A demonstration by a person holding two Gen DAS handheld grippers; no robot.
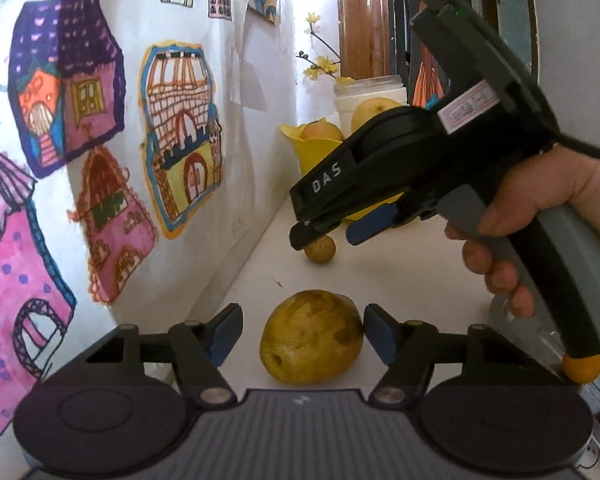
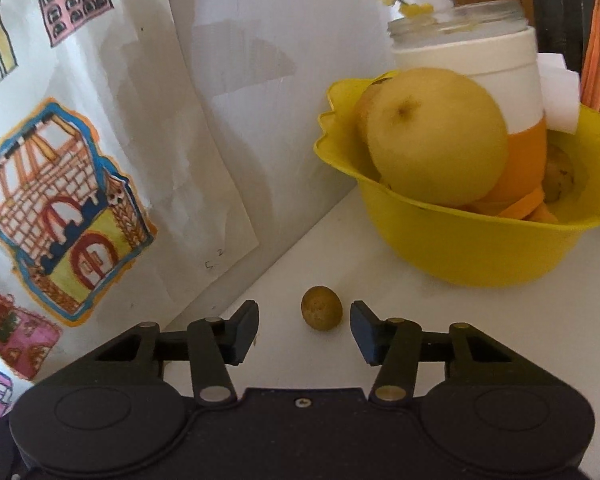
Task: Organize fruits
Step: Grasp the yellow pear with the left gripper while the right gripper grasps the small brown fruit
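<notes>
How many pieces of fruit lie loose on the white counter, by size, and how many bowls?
Large mottled yellow fruit: 1
Small round brownish fruit: 1
Small orange fruit, at the edge of the view: 1
Yellow bowl: 1
Total: 4

Orange fruit [image 1: 583, 367] mostly hidden behind right tongs' handle

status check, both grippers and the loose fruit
Left gripper open, big yellow fruit between its fingers, untouched. Right gripper open around small round fruit. Yellow bowl beyond, already holding fruit. Nothing in the way.
</notes>
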